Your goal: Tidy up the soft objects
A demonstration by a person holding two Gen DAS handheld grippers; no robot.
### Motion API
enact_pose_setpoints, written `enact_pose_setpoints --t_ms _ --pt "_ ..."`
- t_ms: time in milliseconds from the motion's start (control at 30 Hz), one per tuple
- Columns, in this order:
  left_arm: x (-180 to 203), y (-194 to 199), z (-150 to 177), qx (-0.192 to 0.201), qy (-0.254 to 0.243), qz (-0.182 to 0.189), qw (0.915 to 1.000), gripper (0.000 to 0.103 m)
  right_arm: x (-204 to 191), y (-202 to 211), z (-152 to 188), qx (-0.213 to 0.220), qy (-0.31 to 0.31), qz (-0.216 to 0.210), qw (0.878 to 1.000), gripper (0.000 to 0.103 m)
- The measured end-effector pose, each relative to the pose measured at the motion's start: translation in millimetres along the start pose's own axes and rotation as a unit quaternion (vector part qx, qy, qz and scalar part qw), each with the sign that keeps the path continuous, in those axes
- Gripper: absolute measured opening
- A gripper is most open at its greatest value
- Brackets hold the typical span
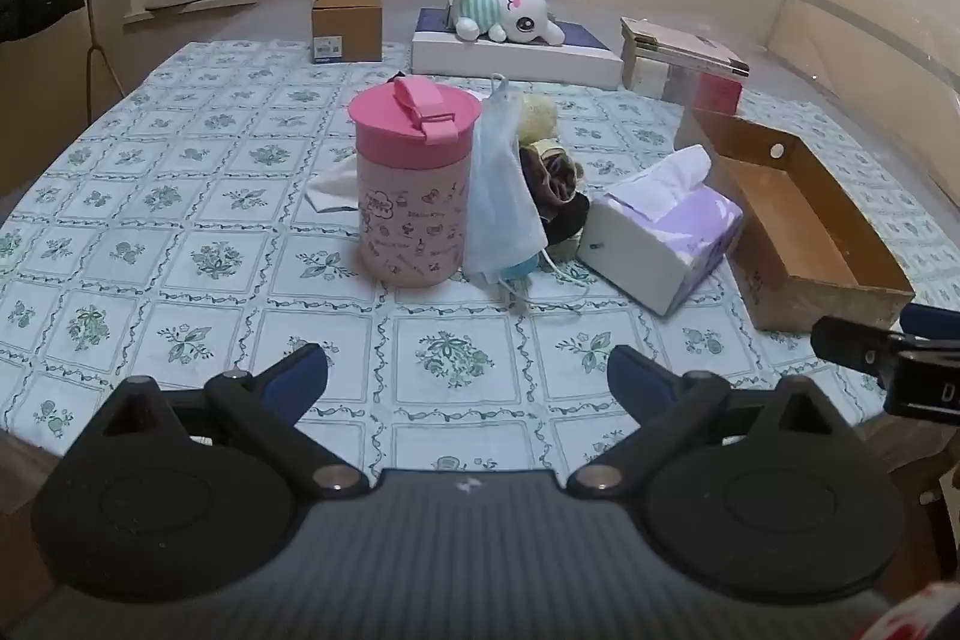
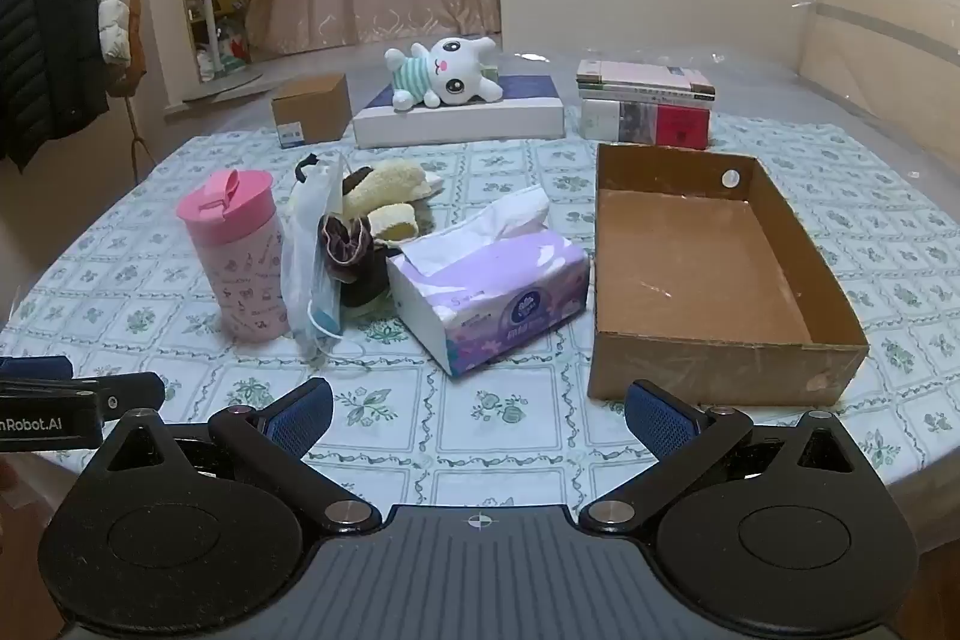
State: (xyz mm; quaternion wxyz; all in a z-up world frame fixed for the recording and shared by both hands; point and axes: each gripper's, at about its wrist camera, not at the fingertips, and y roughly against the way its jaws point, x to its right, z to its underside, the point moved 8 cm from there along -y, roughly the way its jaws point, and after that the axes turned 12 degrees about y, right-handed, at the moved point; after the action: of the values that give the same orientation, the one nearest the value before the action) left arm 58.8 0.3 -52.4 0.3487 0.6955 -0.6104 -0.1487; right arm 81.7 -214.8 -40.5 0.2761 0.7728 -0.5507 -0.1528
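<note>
Soft pile [image 2: 366, 226] (mask, socks) sits mid-table between pink cup [image 2: 237, 259] and tissue pack [image 2: 492, 289]; cardboard tray [image 2: 729, 358] to the right. Your left gripper [image 1: 468, 376] and right gripper [image 2: 479, 415] hover near the table edge, jaws spread, holding nothing.

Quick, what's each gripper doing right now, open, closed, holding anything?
Left gripper: open, holding nothing, above the tablecloth.
Right gripper: open, holding nothing, near the cardboard box.
</note>
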Motion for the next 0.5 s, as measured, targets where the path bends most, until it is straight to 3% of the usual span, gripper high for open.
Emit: enact_pose_setpoints --t_ms 500 --pt "-1.6 2.5 -4.3 0.001 0.004 0.003 1.0 0.096 -5.2 -5.4 -7.6 -0.003 0.001 -0.001 1.0 0.103"
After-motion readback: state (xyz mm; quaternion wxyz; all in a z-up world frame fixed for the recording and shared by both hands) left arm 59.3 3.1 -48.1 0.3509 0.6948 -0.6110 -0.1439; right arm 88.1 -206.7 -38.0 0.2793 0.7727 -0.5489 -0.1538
